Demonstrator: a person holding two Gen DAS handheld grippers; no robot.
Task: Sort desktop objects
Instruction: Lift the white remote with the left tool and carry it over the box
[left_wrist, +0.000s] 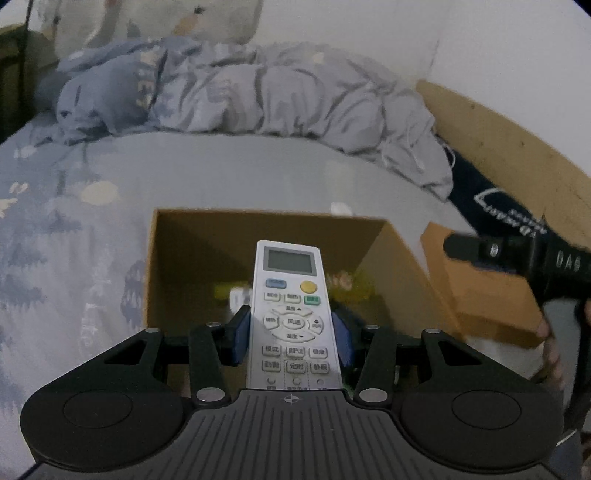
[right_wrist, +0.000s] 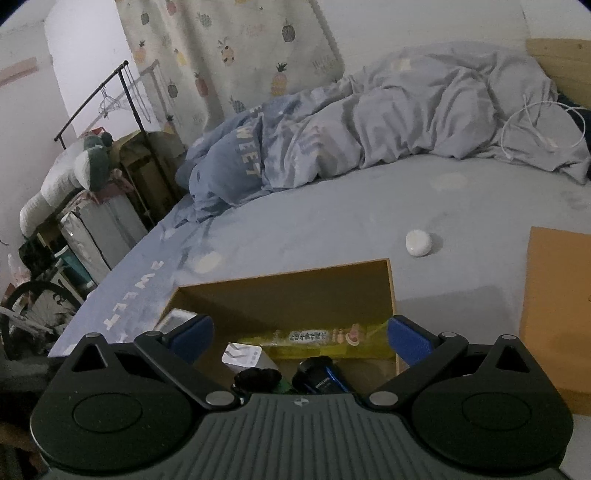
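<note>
**Two tools over the box, one carrying the remote**

Two tools are in my views, both above the open cardboard box (left_wrist: 207, 254) that sits on the bed (right_wrist: 332, 221). My left tool (left_wrist: 291, 338) is clamped on a white remote control (left_wrist: 291, 317), its blue pads (left_wrist: 238, 334) pressed against the remote's long sides about halfway along the button field. The remote points forward, screen end away from me, and hangs above the box opening rather than resting in it.

My right tool (right_wrist: 299, 338) is spread wide with nothing between its blue pads (right_wrist: 194, 336). It hovers over the near edge of the same box. Looking down through it I see a yellow packet (right_wrist: 314, 341) lying along the box floor, a small white charger block (right_wrist: 242, 358) beside it, a black and blue object (right_wrist: 321, 376) nearer to me, and another dark item (right_wrist: 258, 378) I cannot identify.

Outside the box, a small white round thing (right_wrist: 418, 242) lies on the sheet just beyond the far right corner. A flat brown lid or board (right_wrist: 554, 302) lies to the right, apart from the box. A crumpled grey-blue duvet (right_wrist: 369, 125) is heaped at the far side of the bed, with a white cable (right_wrist: 535, 125) coiled on it.

In the left view, the right tool (left_wrist: 517, 258) shows at the right edge, with fingers of a hand (left_wrist: 550, 343) below it.
</note>
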